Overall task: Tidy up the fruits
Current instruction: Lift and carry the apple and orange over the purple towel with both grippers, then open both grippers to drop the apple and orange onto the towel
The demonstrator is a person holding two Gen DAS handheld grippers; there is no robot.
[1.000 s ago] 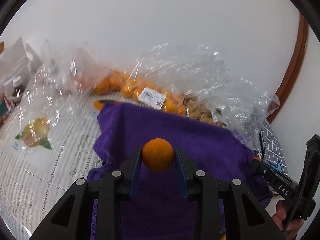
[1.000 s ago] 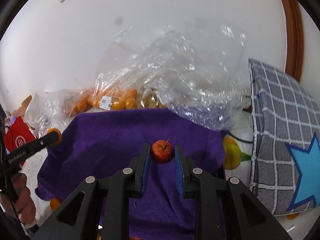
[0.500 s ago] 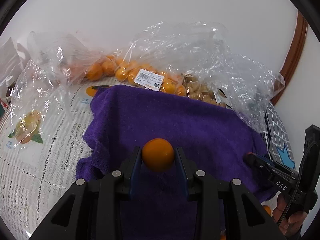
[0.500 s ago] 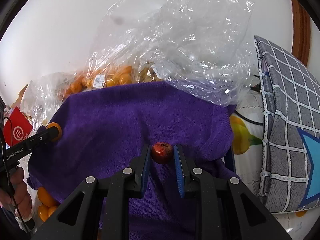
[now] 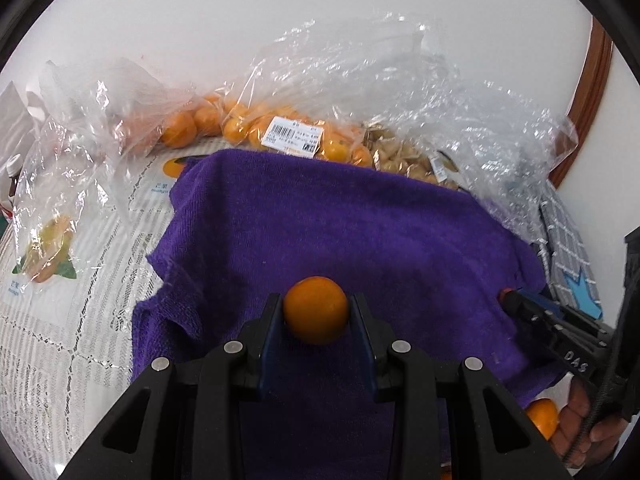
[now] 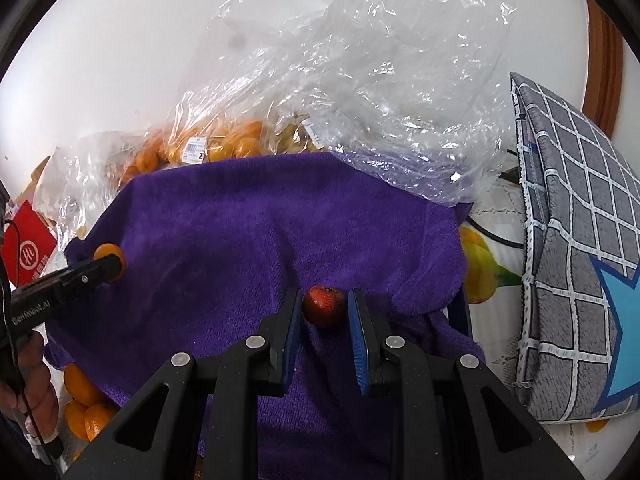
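Observation:
My left gripper (image 5: 316, 312) is shut on a small orange (image 5: 316, 309) and holds it over the purple towel (image 5: 340, 232). It also shows at the left of the right wrist view (image 6: 108, 266). My right gripper (image 6: 323, 306) stands around a small red fruit (image 6: 323, 305) low over the towel (image 6: 240, 240). Its jaws have a small gap on each side of the fruit, which seems to rest on the cloth. The right gripper also shows at the right of the left wrist view (image 5: 516, 300).
Clear plastic bags of oranges (image 5: 240, 124) and pale husked fruits (image 5: 400, 156) lie behind the towel. Loose oranges (image 6: 84, 404) sit by the towel's near left edge. A grey checked bag (image 6: 572, 248) stands on the right. A lace tablecloth (image 5: 60, 340) covers the table.
Both grippers have come lower and closer to the towel. The right jaws have widened slightly around the red fruit, which now sits lower on the cloth.

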